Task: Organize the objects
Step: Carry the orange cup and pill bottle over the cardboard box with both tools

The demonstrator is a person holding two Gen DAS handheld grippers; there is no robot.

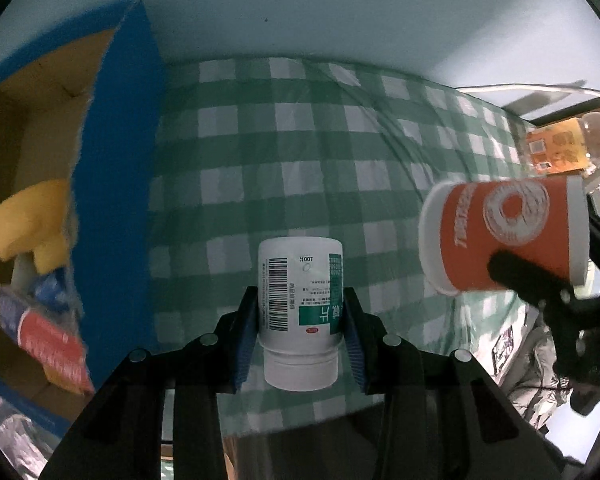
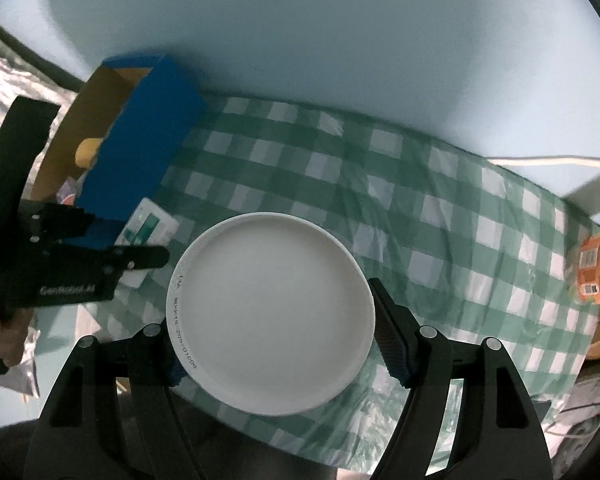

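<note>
My left gripper (image 1: 300, 312) is shut on a white pill bottle (image 1: 300, 312) with a green label, held above the green checked tablecloth (image 1: 292, 152). My right gripper (image 2: 274, 334) is shut on an orange paper cup (image 1: 504, 232); its white base (image 2: 272, 312) fills the right wrist view. The cup hangs in the air to the right of the bottle. The left gripper and bottle (image 2: 146, 236) show at the left of the right wrist view, beside a blue cardboard box (image 2: 140, 152).
The blue box (image 1: 116, 168) stands open at the left and holds a yellow item (image 1: 32, 224) and a red and blue packet (image 1: 48, 336). An orange package (image 2: 598, 272) lies at the right table edge. A wall is behind the table.
</note>
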